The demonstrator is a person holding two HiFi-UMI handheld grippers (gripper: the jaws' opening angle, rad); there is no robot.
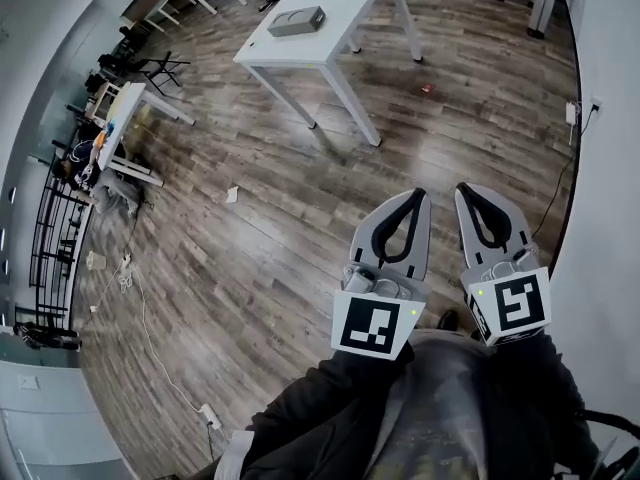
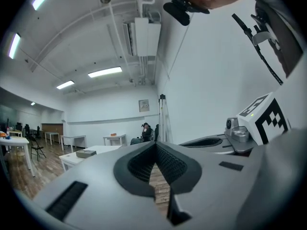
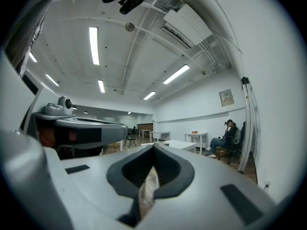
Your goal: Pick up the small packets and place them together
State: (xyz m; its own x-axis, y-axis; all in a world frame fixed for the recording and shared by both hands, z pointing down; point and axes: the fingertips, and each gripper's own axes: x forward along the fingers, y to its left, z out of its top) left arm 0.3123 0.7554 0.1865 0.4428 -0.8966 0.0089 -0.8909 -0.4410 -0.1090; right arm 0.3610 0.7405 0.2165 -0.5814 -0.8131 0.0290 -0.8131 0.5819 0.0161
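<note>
Packets, honestly, I can't call for sure from your head view. The closest candidates are a small red bit (image 1: 426, 88) on the wood floor (image 1: 300, 228) just right of the white table (image 1: 345, 8), and a pale scrap (image 1: 232, 195) out on open floor, off to the left of your tools. Both are too tiny to tell what they are, and both lie well apart from your hands.

> Agreed. And you've got nothing gripped either. Your left gripper (image 1: 416, 195) is clenched, tips meeting. Through the little gap behind the tips, its own view only shows floorboards. Your right gripper (image 1: 467, 189) is the same deal: jaws pressed together, nothing pinched between them.

Yep, and you're holding both level, side by side just ahead of your dark sleeves (image 1: 325, 408). They're close to each other but apart, pointing toward the table and well short of it.

> On that table there's a grey box (image 1: 296, 20) toward its far end. The white wall (image 1: 610, 218) runs right beside your right tool.
</note>
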